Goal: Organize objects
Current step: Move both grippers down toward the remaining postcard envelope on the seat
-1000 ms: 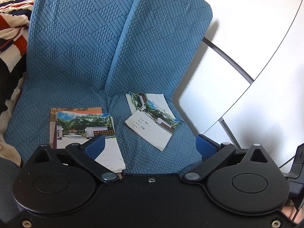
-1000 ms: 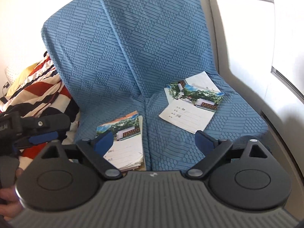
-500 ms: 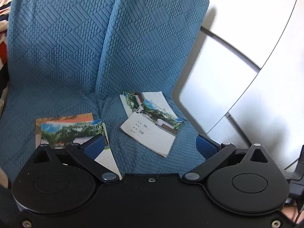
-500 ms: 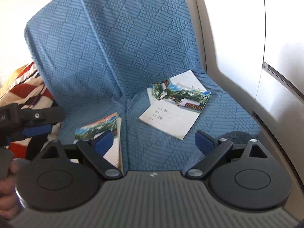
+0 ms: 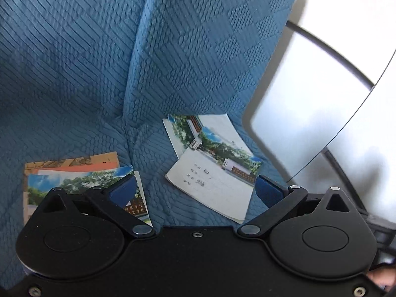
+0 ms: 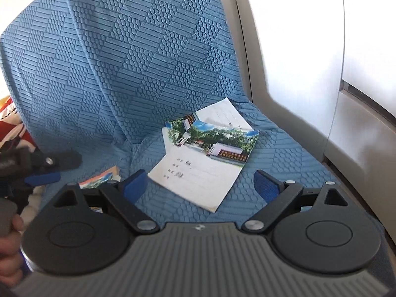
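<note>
Two overlapping notebooks with a photo of a building on the cover lie askew on the right part of a blue quilted seat. A second stack of notebooks rests on the left part, partly hidden behind my fingers. My left gripper is open, with the loose pair lying just beyond the gap between its blue pads. My right gripper is open too, hovering close over the near edge of the same pair. Neither holds anything.
The blue quilted cover drapes over seat and backrest. A white and grey panel rises on the right. In the right wrist view the left gripper's body and a hand sit at the left edge, beside striped cloth.
Both grippers have moved forward and rightward toward the loose pair of notebooks, which now look larger and nearer. Both stay open.
</note>
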Demonstrator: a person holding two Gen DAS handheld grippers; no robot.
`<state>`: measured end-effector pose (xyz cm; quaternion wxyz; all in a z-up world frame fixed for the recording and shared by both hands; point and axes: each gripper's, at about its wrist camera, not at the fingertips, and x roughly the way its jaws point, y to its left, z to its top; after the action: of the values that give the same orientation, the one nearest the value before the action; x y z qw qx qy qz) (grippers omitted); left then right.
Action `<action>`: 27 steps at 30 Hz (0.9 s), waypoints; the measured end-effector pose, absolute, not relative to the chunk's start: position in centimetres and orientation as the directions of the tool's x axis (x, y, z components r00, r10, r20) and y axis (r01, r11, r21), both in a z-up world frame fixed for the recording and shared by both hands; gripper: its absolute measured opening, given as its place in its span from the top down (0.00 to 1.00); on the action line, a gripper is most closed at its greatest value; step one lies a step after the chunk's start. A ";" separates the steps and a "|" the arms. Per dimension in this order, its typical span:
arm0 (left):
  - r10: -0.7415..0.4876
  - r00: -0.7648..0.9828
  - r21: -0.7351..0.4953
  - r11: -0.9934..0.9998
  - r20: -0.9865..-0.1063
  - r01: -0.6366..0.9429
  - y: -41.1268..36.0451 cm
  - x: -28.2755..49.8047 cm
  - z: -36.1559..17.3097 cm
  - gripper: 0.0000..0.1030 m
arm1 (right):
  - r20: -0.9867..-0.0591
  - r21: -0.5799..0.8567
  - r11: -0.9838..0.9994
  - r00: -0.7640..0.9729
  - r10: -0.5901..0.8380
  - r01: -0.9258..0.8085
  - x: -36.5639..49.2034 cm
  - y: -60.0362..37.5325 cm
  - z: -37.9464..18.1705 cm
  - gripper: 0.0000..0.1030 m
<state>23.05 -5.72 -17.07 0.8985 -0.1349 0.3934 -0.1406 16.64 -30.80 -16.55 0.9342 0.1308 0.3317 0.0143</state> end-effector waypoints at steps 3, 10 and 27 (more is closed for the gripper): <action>-0.347 0.660 -0.331 0.931 -0.667 0.155 -5.7 24.4 -18.1 0.01 | -0.615 0.261 0.963 0.780 0.116 0.062 18.2 -31.1 -17.5 0.09; -0.373 0.604 -0.372 0.919 -0.704 0.134 -5.3 28.2 -21.1 0.01 | -0.638 0.302 0.951 0.755 0.149 0.067 21.8 -31.8 -19.6 0.09; -0.464 0.395 -0.427 0.885 -0.793 0.183 -7.1 36.8 -28.3 0.34 | -0.777 0.421 0.870 0.596 0.201 0.255 29.0 -33.7 -25.6 0.33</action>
<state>36.78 -7.12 -28.30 0.8239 -0.1366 0.5137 -0.1965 29.01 -33.70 -25.62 0.8565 0.2541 0.4490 -0.0159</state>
